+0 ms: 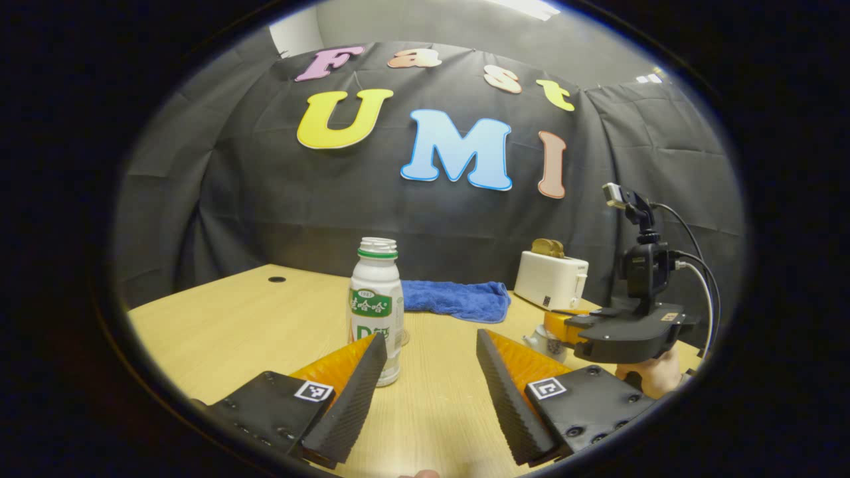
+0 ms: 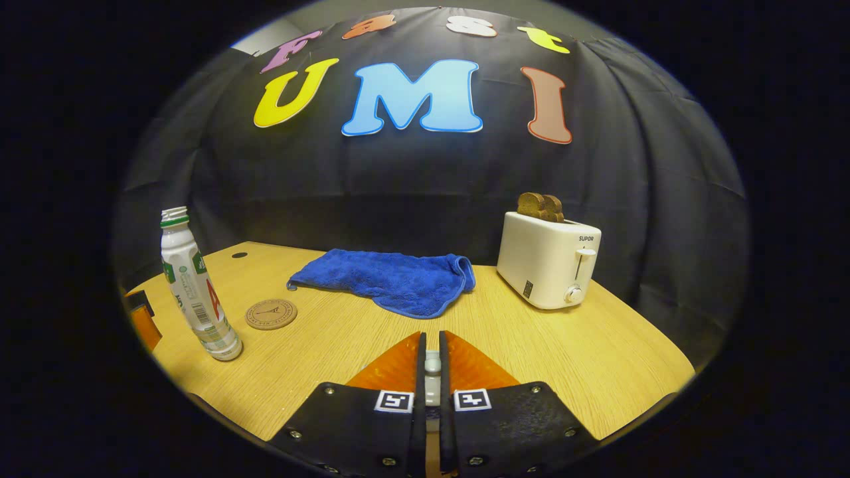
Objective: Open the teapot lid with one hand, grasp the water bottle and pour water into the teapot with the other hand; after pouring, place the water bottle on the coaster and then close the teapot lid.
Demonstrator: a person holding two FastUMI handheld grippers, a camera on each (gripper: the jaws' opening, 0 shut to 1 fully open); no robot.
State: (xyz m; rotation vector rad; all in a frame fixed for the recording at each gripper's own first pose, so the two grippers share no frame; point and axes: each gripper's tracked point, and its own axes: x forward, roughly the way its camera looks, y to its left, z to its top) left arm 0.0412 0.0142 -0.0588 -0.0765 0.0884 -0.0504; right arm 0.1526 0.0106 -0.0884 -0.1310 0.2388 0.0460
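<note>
While your left tongs (image 1: 431,372) stand wide apart, take the light, smooth bottle (image 1: 376,309) at its middle; your right tongs (image 2: 431,362) are clenched on the lid knob (image 2: 432,364).

Left tongs (image 1: 431,345): two wedge-shaped fingers with ribbed inner faces, each mounted on a flat black plate carrying a square black-and-white marker tag and round screw heads along the edge.

Right tongs (image 2: 431,362): same build, with paired black plates, one marker tag on each, and screws near the plate corners. Seen from the left tongs' camera, the right tongs' body is a black housing topped by a small camera on a jointed mount, with black cables looping from its rear.
</note>
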